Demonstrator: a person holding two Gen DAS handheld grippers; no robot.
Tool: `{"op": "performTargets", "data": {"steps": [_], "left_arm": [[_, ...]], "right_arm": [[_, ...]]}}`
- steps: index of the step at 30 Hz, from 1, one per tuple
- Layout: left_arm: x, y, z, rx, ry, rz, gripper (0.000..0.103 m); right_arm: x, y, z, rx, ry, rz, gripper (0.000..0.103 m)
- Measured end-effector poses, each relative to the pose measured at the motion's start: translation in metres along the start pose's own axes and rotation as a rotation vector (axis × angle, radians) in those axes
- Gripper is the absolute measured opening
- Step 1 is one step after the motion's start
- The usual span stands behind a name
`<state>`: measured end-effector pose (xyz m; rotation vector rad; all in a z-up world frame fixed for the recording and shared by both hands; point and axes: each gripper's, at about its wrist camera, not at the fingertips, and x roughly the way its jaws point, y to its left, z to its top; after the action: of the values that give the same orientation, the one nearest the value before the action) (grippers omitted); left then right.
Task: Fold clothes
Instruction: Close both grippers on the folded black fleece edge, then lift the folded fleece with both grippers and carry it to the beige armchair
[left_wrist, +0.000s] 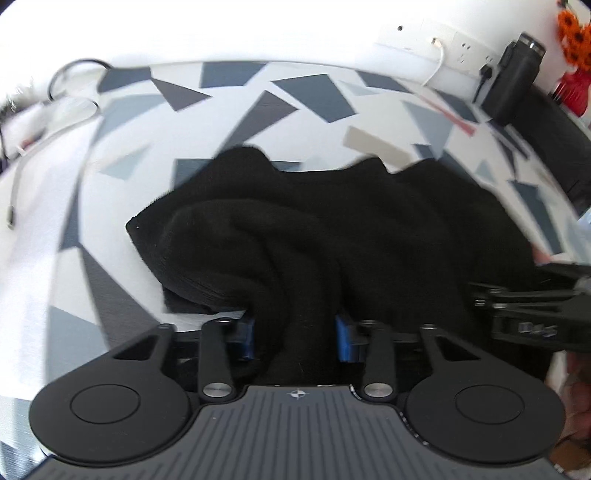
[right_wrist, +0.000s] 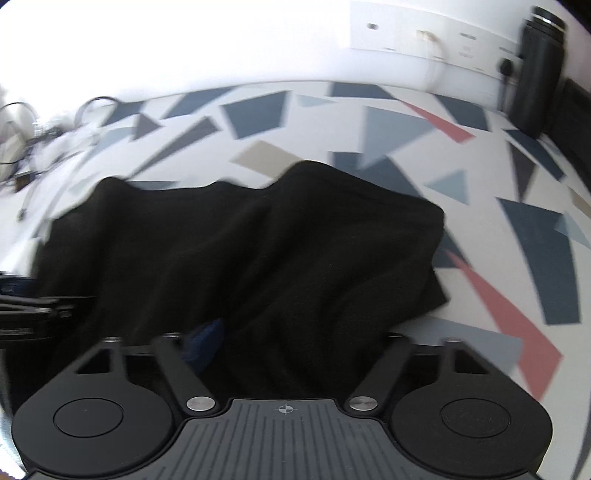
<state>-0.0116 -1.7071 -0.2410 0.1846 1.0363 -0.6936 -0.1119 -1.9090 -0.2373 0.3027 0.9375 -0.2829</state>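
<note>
Fingers first: both pairs are pinched part-way onto the near edge of the black garment (left_wrist: 332, 229), the left gripper (left_wrist: 295, 338) with cloth bunched between its blue fingers (left_wrist: 245, 338), the right gripper (right_wrist: 280, 347) buried deeper, only one blue finger (right_wrist: 207, 341) peeking out from under the fabric, so I judge it gripping but cannot see its far side. Biggest thing in the room is the counter (right_wrist: 498, 177), covered in a white cloth with grey, blue and pink shards; the garment lies rumpled across its middle, its far edge humped and uneven. Off to the side sit a tangle of cables (left_wrist: 55, 107), a dark flask (right_wrist: 539, 70) by the wall sockets, and some orange flowers (left_wrist: 574, 33). To do this fold well, I'd say both hands should lift the near edge together and level, keep it taut between them so the wrinkles pull out, then carry it over to meet the far edge squarely. Letting one side lag would skew the crease.
</note>
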Motion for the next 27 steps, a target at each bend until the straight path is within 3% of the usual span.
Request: {"op": "performTargets", "data": {"steps": [1, 3, 7, 15, 21, 27], "left_arm": [[-0.001, 0.0, 0.001, -0.009, 0.002, -0.017, 0.033], [-0.005, 0.005, 0.002, -0.047, 0.002, -0.035, 0.031], [-0.031, 0.018, 0.005, -0.085, -0.064, -0.043, 0.031], [-0.111, 0.059, 0.004, -0.2, -0.265, -0.071, 0.031], [-0.183, 0.09, -0.027, -0.334, -0.39, 0.019, 0.031], [-0.232, 0.1, -0.078, -0.522, -0.449, 0.232, 0.031]], "right_arm": [[-0.001, 0.003, 0.001, 0.004, 0.0, 0.027, 0.032], [-0.002, 0.007, 0.004, 0.038, 0.02, 0.107, 0.028], [-0.019, 0.02, 0.009, 0.044, -0.033, 0.163, 0.026], [-0.081, 0.057, 0.044, -0.003, -0.242, 0.223, 0.026], [-0.114, 0.097, 0.066, -0.088, -0.315, 0.361, 0.026], [-0.116, 0.156, 0.079, -0.261, -0.271, 0.602, 0.026]]}}
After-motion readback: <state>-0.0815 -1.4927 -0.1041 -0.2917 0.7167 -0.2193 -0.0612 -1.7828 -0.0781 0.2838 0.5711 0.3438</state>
